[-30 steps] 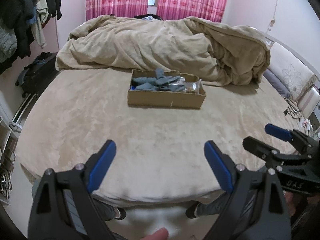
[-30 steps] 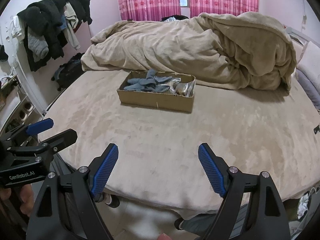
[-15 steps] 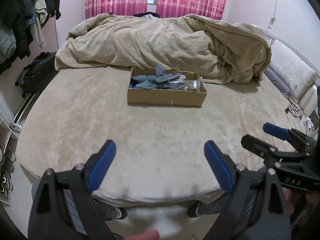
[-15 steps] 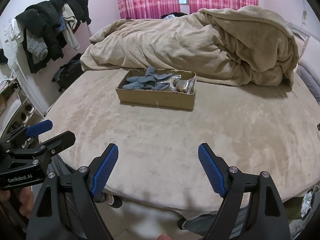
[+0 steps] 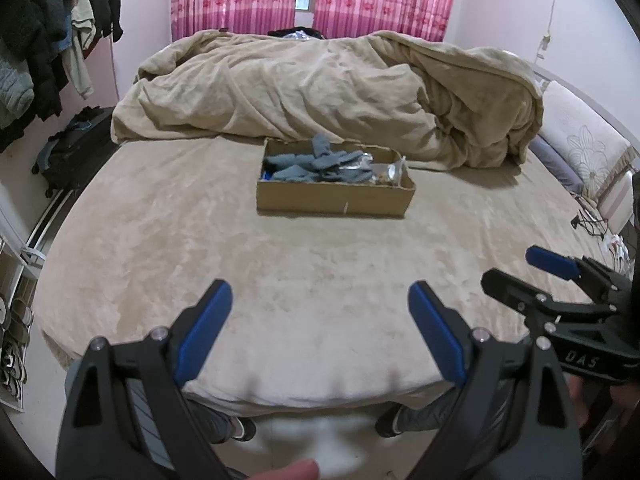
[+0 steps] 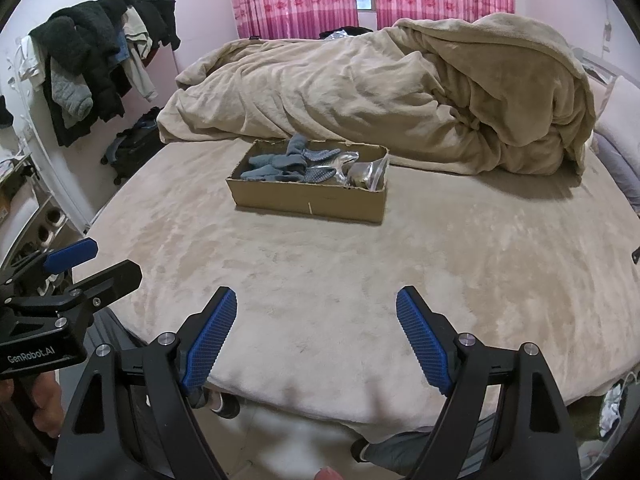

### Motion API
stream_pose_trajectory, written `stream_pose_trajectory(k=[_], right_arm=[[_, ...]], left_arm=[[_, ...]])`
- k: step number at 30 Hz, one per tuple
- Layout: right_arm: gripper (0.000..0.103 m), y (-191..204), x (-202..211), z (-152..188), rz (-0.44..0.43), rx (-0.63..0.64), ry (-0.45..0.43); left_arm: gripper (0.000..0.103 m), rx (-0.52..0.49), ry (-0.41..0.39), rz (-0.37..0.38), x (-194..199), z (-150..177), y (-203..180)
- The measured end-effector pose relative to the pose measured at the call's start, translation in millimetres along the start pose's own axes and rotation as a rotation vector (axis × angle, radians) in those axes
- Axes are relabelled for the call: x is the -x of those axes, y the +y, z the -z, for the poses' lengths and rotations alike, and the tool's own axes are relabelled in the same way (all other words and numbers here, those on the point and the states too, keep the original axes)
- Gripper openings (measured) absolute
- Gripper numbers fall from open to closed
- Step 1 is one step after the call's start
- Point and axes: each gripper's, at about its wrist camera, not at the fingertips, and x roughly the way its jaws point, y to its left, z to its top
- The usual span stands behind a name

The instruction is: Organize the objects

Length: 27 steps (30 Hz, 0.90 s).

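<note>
Cardboard box [image 5: 335, 199] sits mid-bed, closer to the far edge, its back wall touching or just short of the heaped beige duvet [image 5: 320, 84]. Inside: grey-blue socks [image 5: 316, 164] piled at the left end, one standing above the rim, and clear plastic bags [image 6: 366, 174] at the right end; contents of the bags too small to tell.

Left gripper [image 5: 320, 332] and right gripper [image 6: 316, 334] both have jaws wide apart with nothing between them, hanging over the near edge of the bed [image 5: 160, 248], well apart from the box.

Risks from here, my read:
- Socks are tangled. Pinching one likely drags neighbours out over the rim.
- Bags are slick and floppy. A shallow pinch could slip or let them sag and spill.
- Box is light cardboard on plush fabric. Pulling contents with one gripper may slide or tip it unless the other braces a wall.
- Soft mattress: pressing down near the box could tilt it.
- Duvet is right behind the box. Overreach could snag a finger in the folds.
- Long reach across the bed, so the two grippers could cross paths if both go for the same end.
</note>
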Motion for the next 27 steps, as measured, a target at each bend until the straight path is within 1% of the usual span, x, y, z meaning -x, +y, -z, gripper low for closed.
stream_pose_trajectory(k=[27], right_arm=[[0.085,-2.1,-2.3,-3.5,-0.001,0.001,-0.001]], left_arm=[[0.091,-0.003,-0.014,-0.001,3.9,-2.6,0.4]])
